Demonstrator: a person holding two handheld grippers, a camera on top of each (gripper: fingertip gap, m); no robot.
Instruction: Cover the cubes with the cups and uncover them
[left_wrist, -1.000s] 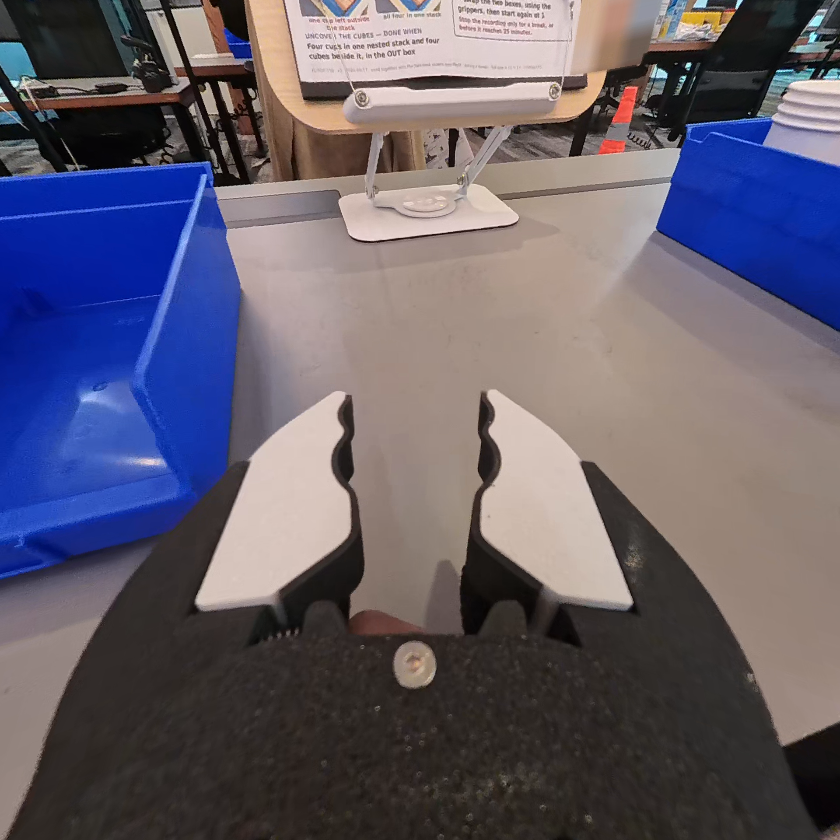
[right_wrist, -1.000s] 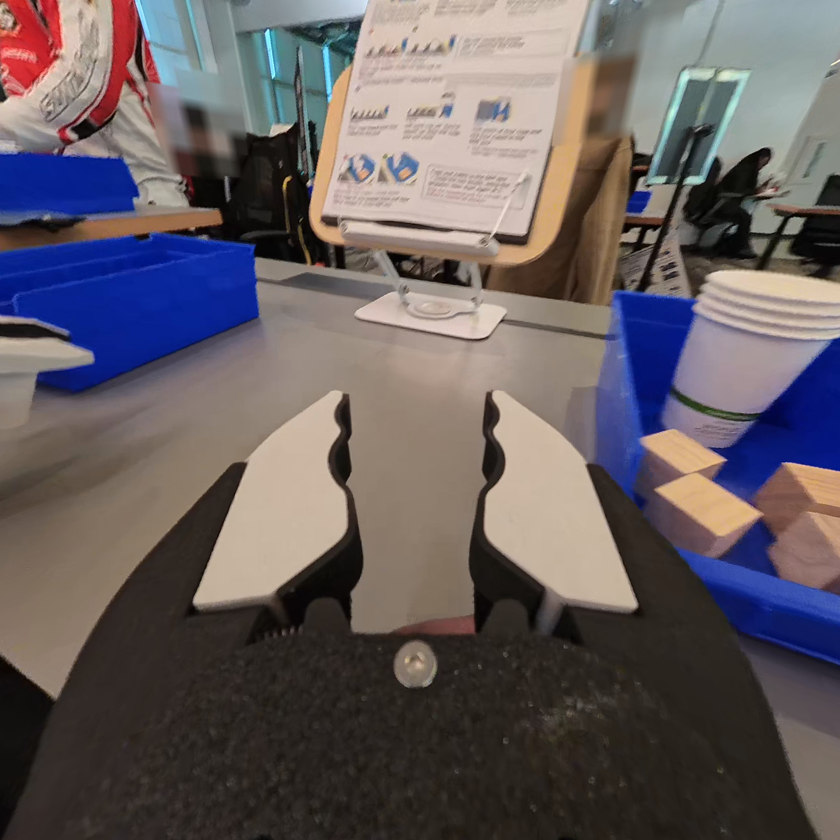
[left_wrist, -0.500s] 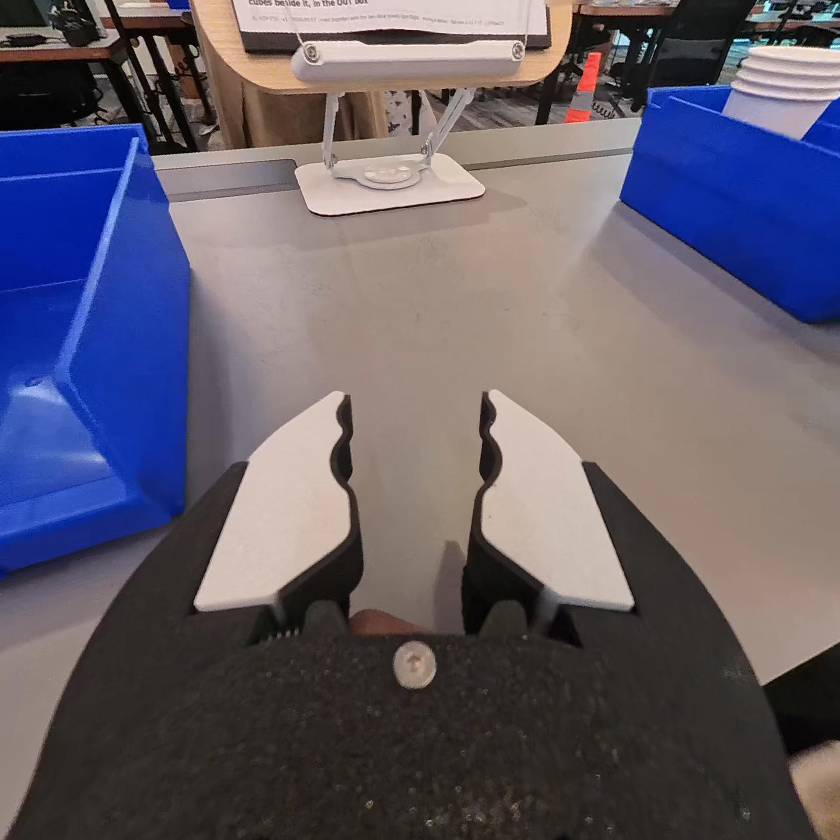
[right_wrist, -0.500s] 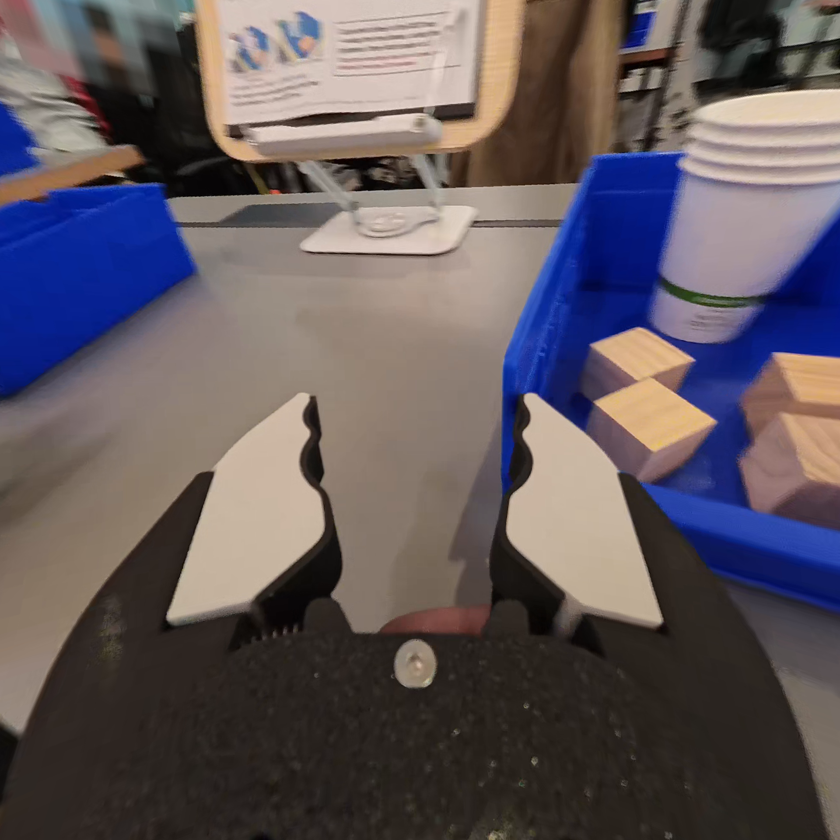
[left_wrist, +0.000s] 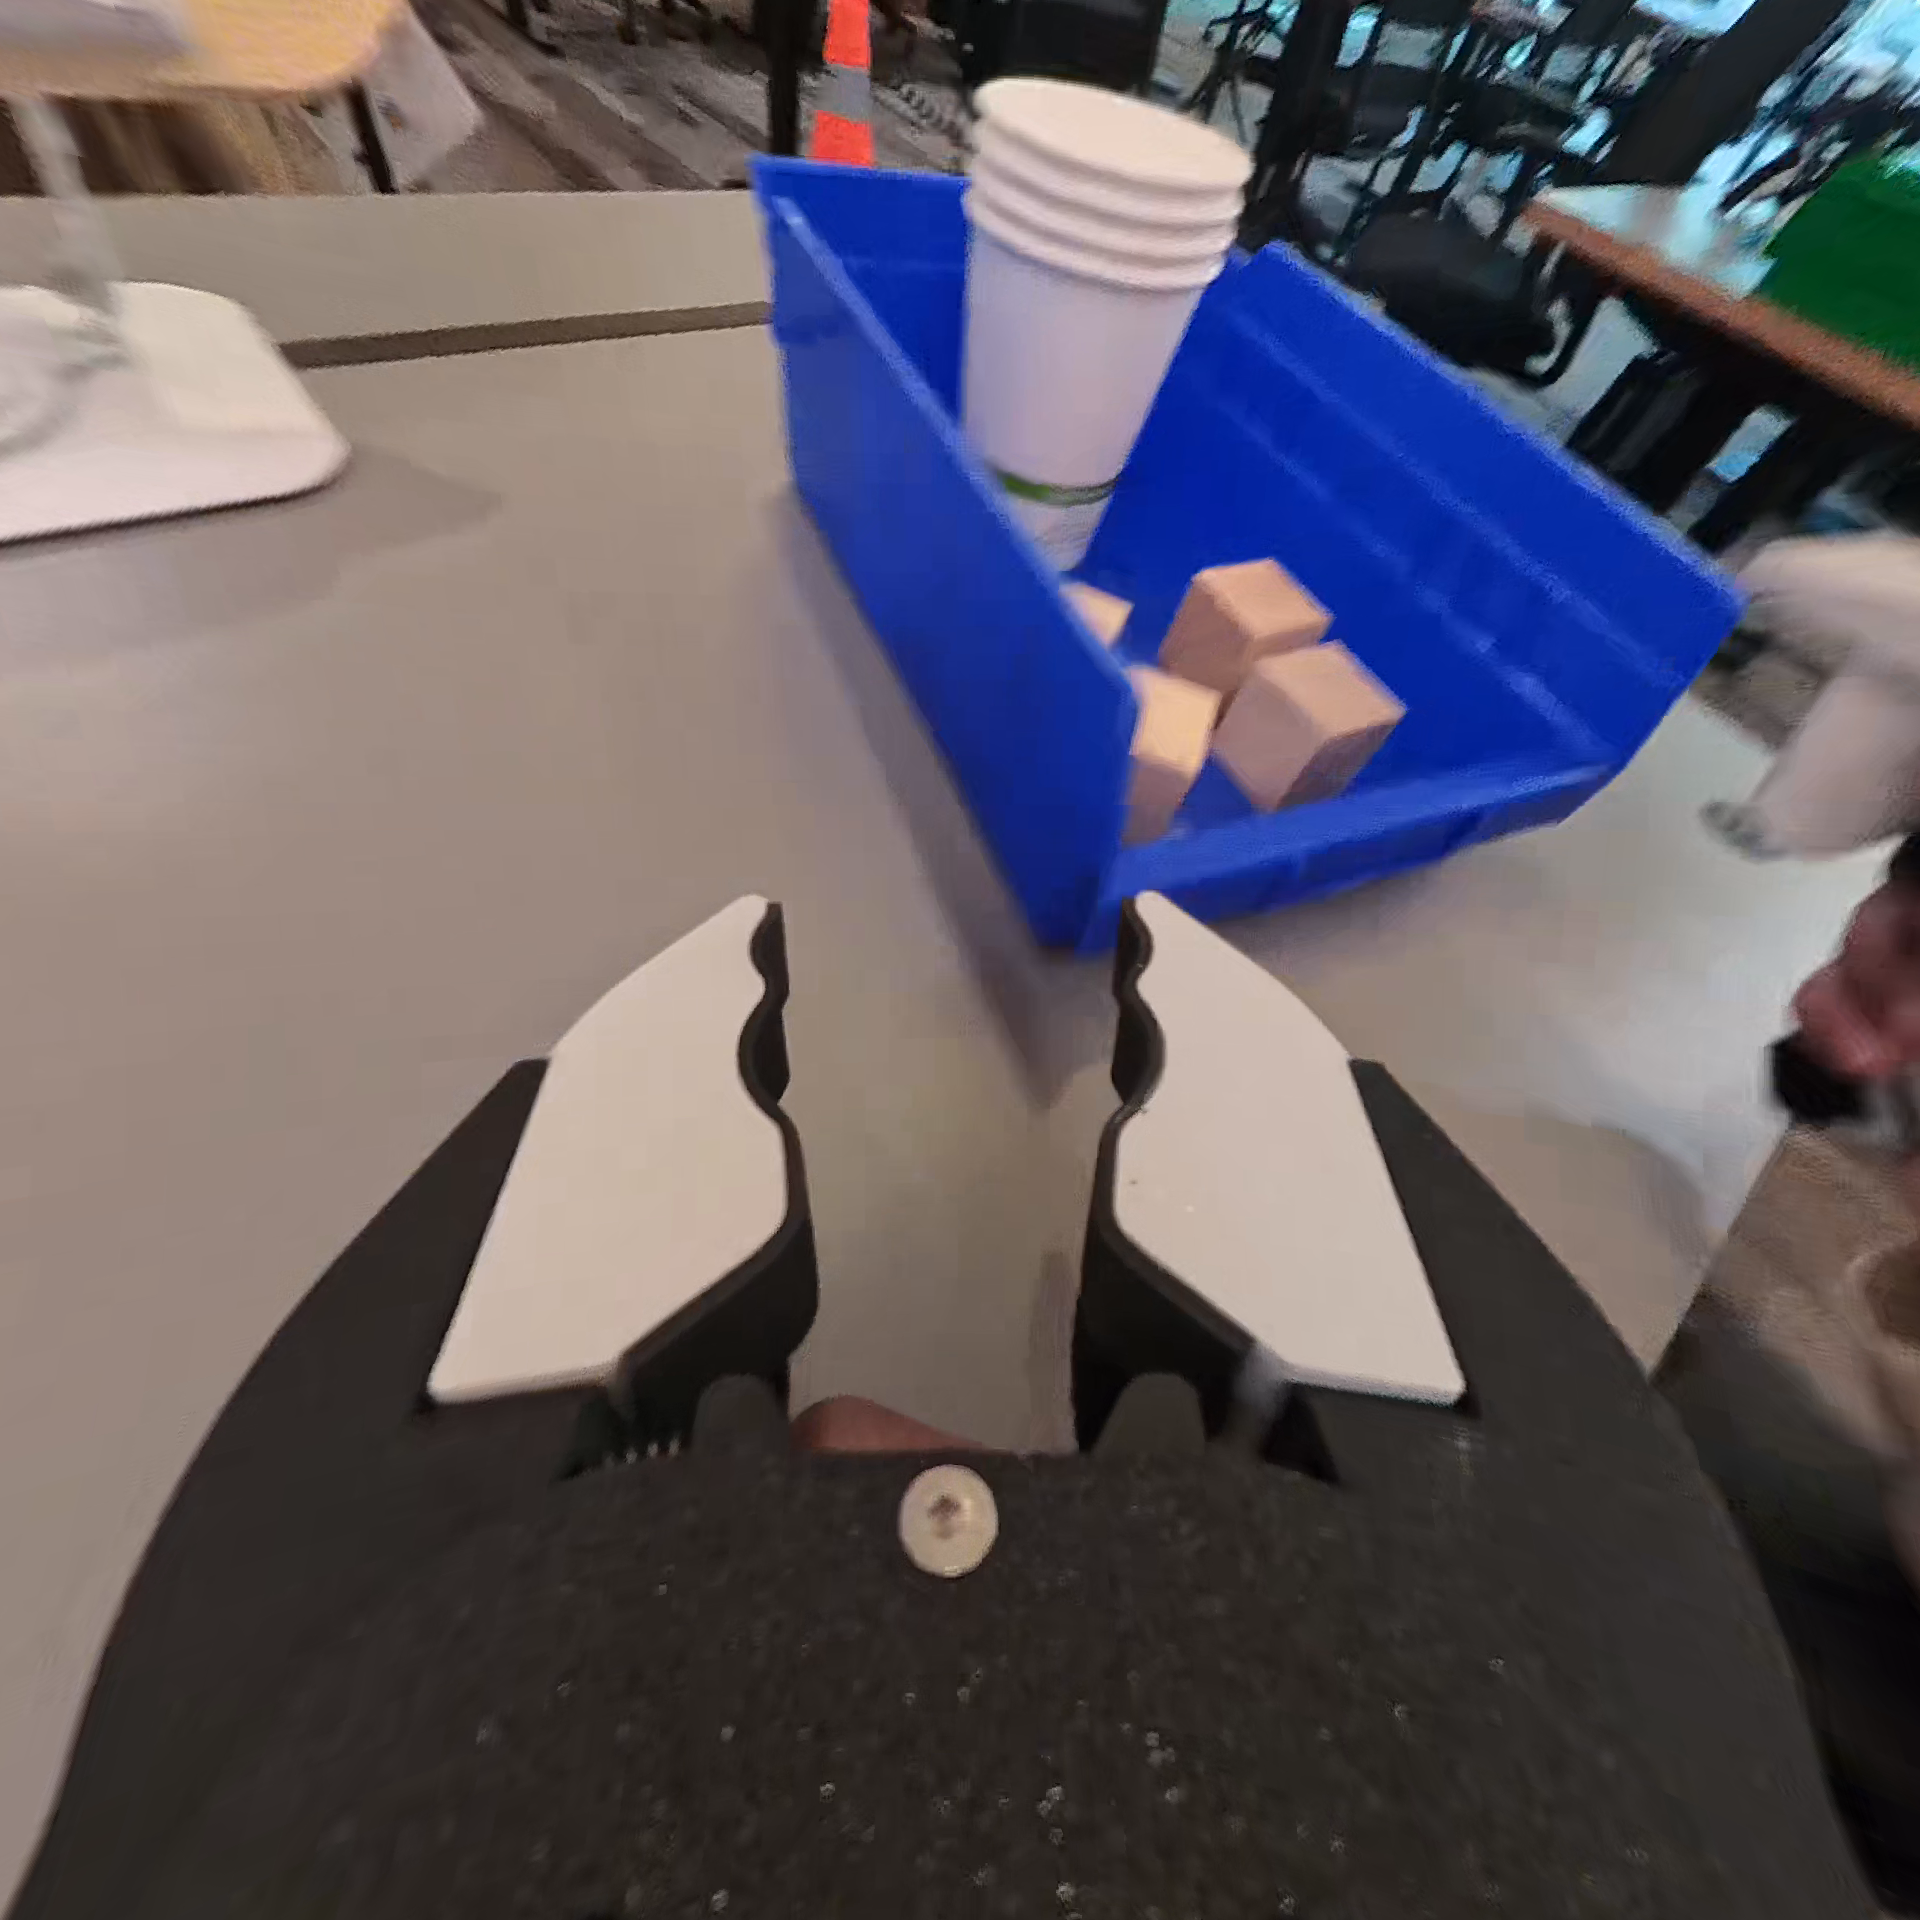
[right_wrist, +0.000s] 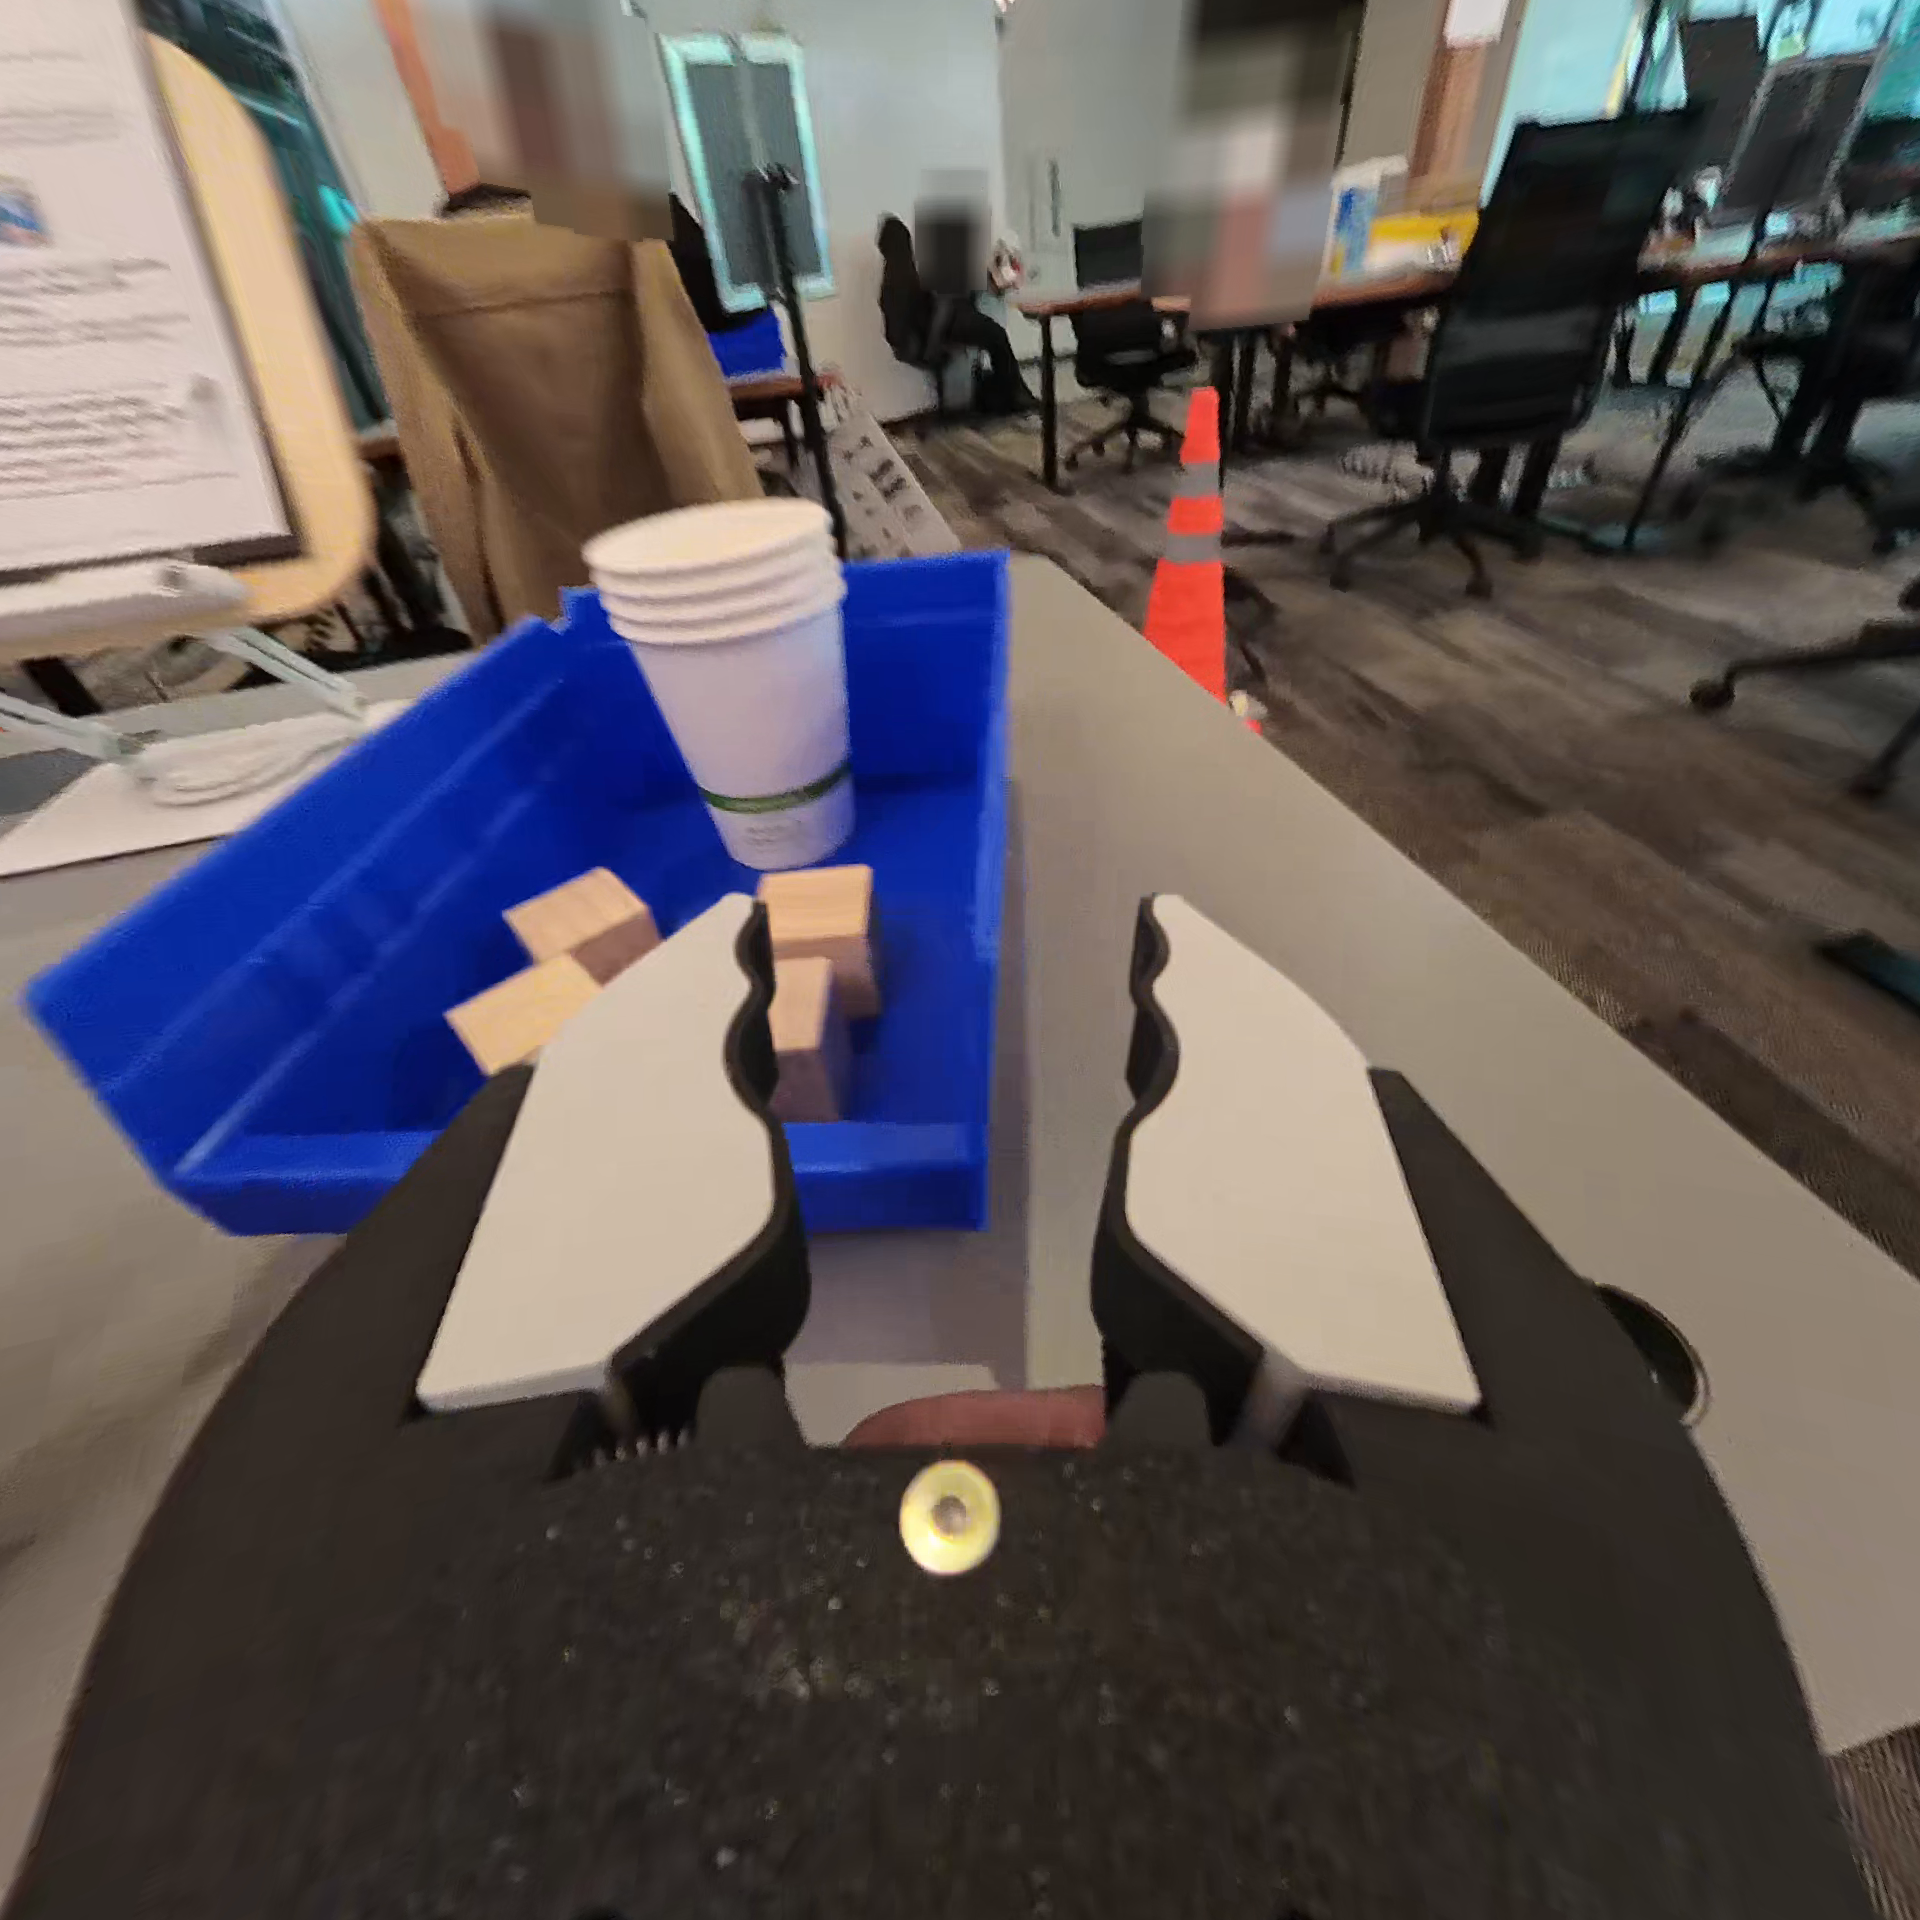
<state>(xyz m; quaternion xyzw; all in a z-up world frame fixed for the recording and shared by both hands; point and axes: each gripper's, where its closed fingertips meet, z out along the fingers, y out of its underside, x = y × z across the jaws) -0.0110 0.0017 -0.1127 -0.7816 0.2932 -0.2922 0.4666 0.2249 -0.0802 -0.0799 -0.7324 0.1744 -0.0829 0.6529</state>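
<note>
- Left wrist view: the left hand-held gripper (left_wrist: 948, 914) hangs over the grey bench (left_wrist: 416, 727). Its two white fingers (left_wrist: 634, 1174) are apart, with nothing between them.
- A blue bin (left_wrist: 935, 582) sits on the bench ahead and to the right, near the right edge. Its near corner is just past the right fingertip.
- A stack of white cups (left_wrist: 1091, 312) stands in the far end of the bin, mouths up and leaning a bit.
- Wooden cubes (left_wrist: 1304, 717) lie in the near end of the bin, bunched close. Four show, but the bin wall hides part of two.
- A white stand base (left_wrist: 156, 426) sits on the bench at the far left. It is blurry.
- An orange cone (left_wrist: 844, 83) stands on the floor past the far edge of the bench.
- At the right edge something white and blurry shows; I cannot tell what it is.
- Right wrist view: the right hand-held gripper (right_wrist: 948, 914) hangs over the bench (right_wrist: 1299, 935), close to its right edge. Its fingers (right_wrist: 1278, 1164) are apart and hold nothing.
- The bin (right_wrist: 312, 987) is ahead and to the left. The left finger covers part of it.
- The cups (right_wrist: 748, 675) stand in the far right corner of the bin.
- The cubes (right_wrist: 582, 920) lie in front of the cups. The finger hides part of them.
- A board with paper (right_wrist: 125, 343) stands at the far left.
- The cone (right_wrist: 1195, 551) is on the floor past the bench.
</note>
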